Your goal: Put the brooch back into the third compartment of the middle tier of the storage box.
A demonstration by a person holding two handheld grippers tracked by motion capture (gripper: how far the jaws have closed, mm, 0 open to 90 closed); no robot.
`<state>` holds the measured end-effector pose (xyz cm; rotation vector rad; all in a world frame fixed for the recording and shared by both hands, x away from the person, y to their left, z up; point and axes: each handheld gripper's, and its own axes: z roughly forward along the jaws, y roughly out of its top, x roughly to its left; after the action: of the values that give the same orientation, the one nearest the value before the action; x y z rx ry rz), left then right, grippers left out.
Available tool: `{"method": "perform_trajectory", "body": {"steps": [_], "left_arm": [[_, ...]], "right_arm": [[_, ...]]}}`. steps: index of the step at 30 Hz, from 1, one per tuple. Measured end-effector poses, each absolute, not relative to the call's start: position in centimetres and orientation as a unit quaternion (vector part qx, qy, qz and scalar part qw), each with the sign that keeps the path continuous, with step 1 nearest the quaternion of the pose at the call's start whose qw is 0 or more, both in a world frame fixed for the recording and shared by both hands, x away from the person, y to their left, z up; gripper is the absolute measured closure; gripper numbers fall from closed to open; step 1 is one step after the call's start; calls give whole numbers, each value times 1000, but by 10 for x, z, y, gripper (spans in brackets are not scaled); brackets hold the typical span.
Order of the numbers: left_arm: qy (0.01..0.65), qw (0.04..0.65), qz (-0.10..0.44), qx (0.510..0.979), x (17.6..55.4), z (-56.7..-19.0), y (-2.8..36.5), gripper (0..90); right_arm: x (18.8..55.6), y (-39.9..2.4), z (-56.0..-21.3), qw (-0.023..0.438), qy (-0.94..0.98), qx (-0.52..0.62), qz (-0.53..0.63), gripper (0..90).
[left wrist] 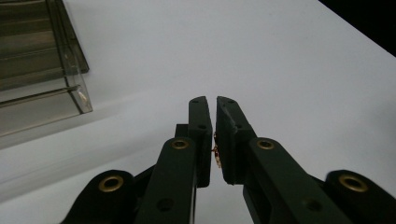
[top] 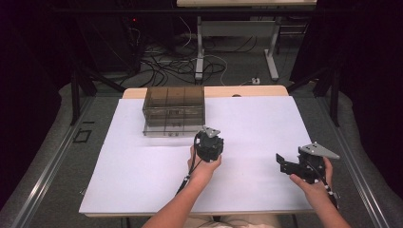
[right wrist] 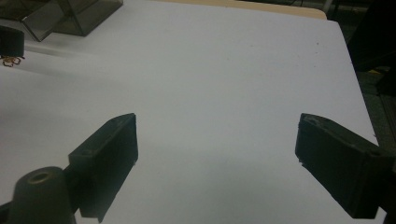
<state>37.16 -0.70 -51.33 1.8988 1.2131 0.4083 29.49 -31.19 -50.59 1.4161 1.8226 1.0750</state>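
Observation:
My left gripper [top: 207, 144] hovers over the middle of the white sheet [top: 252, 118], just in front of a smoky clear drawer box [top: 174, 110]. In the left gripper view its jaws [left wrist: 214, 100] stand almost together, pinching a tiny copper-coloured piece [left wrist: 216, 151]. That piece [right wrist: 8, 60] hangs under the left gripper's jaw tip at the left edge of the right gripper view. My right gripper [top: 283, 164] sits low near the sheet's right front, wide open [right wrist: 217, 126] with bare sheet between its fingers. The drawer box [left wrist: 37, 70] lies at the upper left of the left gripper.
The white sheet covers most of a wooden table [top: 247, 90]. Metal rails [top: 57, 156] run along both sides. Behind the table are cables [top: 166, 64] on the floor and the legs of another table [top: 199, 52].

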Motion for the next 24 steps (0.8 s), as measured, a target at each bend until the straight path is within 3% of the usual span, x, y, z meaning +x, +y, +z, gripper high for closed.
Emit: {"method": "perform_trajectory", "body": {"steps": [24], "left_arm": [[519,416,190,722,386,-500,32,848]], "right_arm": [[295,-312,-506,295,686,530,401,128]]}}
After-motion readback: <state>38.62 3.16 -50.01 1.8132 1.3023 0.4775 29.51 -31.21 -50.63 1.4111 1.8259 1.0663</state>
